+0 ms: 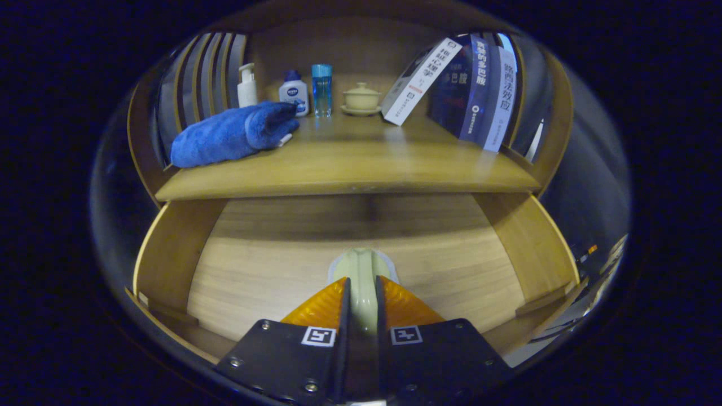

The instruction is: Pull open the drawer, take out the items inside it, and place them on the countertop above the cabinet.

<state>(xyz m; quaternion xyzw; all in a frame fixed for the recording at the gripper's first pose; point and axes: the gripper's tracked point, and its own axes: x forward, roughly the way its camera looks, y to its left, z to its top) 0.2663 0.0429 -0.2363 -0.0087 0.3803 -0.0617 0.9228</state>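
Pale green item (361,276) pinched between the tongs (361,293) over the open wooden drawer (271,265).

The gripper (361,293) points toward 12 o'clock, tilted slightly downward; its orange fingers (321,307) stand nearly closed, both pressing a pale green item (361,276)

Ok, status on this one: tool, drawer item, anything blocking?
Tool shut on pale green item, over the open drawer. Countertop above has bare space at front; blue towel, bottles, books further back. Nothing blocking.
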